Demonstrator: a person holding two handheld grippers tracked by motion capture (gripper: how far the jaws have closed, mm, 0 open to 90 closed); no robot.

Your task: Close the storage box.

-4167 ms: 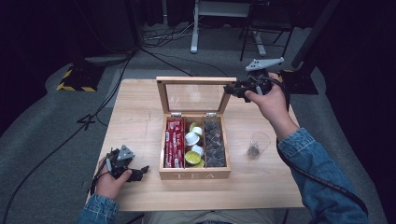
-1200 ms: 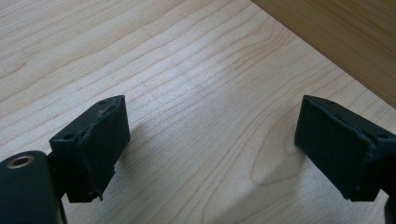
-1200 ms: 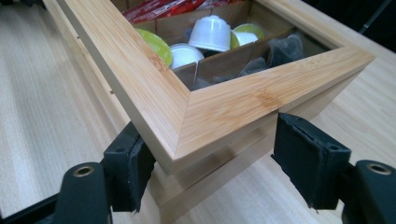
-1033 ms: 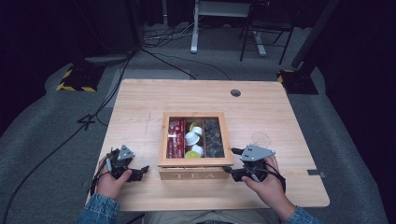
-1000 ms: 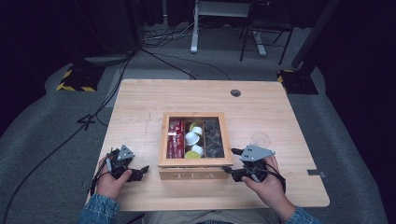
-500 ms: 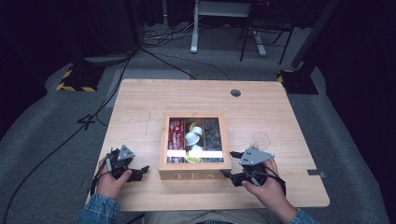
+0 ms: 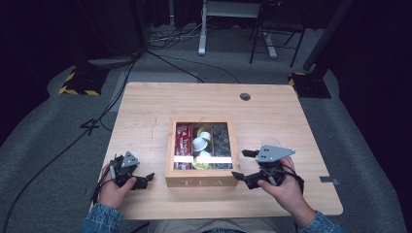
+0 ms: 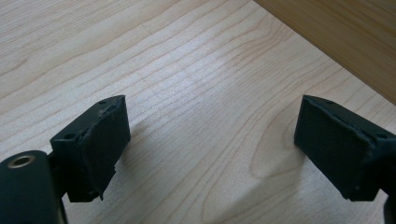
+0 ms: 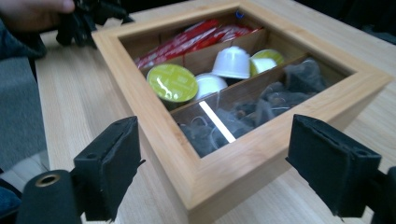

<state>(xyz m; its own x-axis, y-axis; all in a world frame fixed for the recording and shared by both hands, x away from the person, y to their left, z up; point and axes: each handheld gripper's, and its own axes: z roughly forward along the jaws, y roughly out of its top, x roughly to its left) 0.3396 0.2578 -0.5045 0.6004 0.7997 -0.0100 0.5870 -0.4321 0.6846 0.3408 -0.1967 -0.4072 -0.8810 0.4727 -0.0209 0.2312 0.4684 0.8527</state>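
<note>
A wooden tea box [image 7: 201, 183] stands mid-table with its glass-windowed lid down. Through the window [image 9: 219, 100] I see red packets [image 9: 187, 39], white and green capsules [image 9: 231, 63] and dark tea bags [image 9: 275, 100]. My right gripper [image 7: 243, 165] hovers at the box's front right corner. Its jaws have just been opening and now stand open; the corner of the box frame [image 9: 154, 116] lies between them, untouched. My left gripper [image 7: 145, 180] rests open on the table left of the box, with bare wood between its jaws [image 8: 210, 135].
A small clear item [image 7: 270, 142] lies on the table just behind my right hand. A cable hole [image 7: 245, 96] sits near the far edge. Cables and chair legs are on the floor beyond the table [image 7: 145, 107].
The lid, held up by my right gripper four seconds ago, is now shut. In the last second the right gripper has lifted slightly and spread its jaws. The left has kept still.
</note>
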